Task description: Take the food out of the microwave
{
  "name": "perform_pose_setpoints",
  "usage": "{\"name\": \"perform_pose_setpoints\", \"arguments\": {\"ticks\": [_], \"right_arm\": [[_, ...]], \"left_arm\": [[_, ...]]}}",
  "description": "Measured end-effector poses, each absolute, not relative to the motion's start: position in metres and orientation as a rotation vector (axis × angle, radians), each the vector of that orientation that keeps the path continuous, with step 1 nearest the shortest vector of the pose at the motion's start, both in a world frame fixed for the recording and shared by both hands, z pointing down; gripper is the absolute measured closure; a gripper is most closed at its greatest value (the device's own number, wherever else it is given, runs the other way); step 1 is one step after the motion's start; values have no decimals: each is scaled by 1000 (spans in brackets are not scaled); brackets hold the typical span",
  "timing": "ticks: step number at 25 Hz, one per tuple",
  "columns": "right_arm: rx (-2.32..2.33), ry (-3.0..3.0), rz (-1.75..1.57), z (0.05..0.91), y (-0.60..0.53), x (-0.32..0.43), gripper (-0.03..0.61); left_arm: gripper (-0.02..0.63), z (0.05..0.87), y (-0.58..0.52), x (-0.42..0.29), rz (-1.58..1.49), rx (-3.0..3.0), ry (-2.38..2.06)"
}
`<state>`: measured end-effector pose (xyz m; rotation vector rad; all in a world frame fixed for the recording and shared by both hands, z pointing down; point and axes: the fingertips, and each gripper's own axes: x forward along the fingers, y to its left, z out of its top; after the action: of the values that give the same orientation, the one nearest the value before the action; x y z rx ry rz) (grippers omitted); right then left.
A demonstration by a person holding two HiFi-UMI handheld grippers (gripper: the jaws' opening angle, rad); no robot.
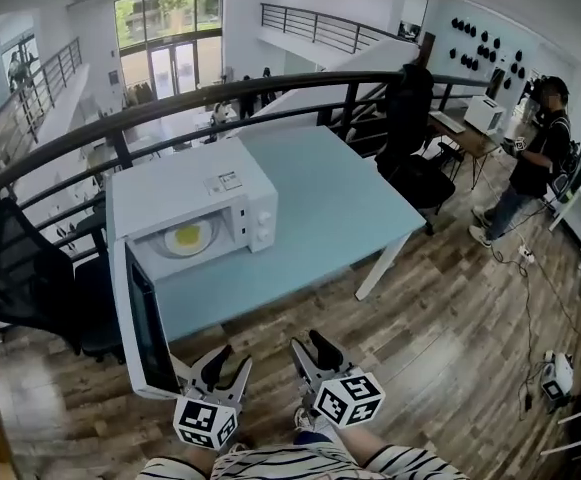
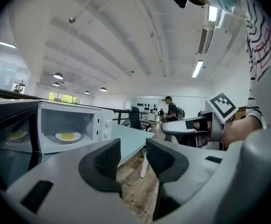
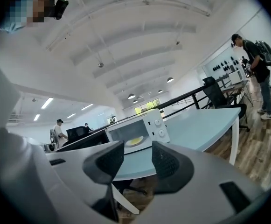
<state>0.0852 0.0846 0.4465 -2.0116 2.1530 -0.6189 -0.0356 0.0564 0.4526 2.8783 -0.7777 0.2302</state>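
Squarely ahead and a little to the left of both tools, the food (image 1: 187,237), a yellow portion on a pale round plate (image 1: 207,241), lies flat inside the white microwave (image 1: 232,183). The microwave's door (image 1: 142,320) stands swung wide on its left side, reaching out past the near edge of the blue worktop (image 1: 340,208). The left tongs (image 1: 228,363) and the right tongs (image 1: 313,351) hang side by side over the wooden floor (image 1: 430,338), short of the worktop and well apart from the oven. Each has its jaws parted, with nothing between them and nothing gripped. The left pair is the nearer to the dish and sits just beside the open door's lower corner. The right pair looks in from further right, across a bare stretch of worktop. Being round, the plate offers no long axis to line up with. The reach appears to turn on going straight into the cavity, with the open door bounding it on the left, most likely with the left pair leading.
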Motion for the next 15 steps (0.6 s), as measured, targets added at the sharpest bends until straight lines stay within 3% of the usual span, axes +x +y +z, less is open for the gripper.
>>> {"name": "perform_pose_setpoints", "arguments": {"ticks": [15], "right_arm": [[-1726, 2481, -635, 452, 30, 144, 396]], "left_arm": [[466, 461, 26, -19, 160, 2636, -1349]]}}
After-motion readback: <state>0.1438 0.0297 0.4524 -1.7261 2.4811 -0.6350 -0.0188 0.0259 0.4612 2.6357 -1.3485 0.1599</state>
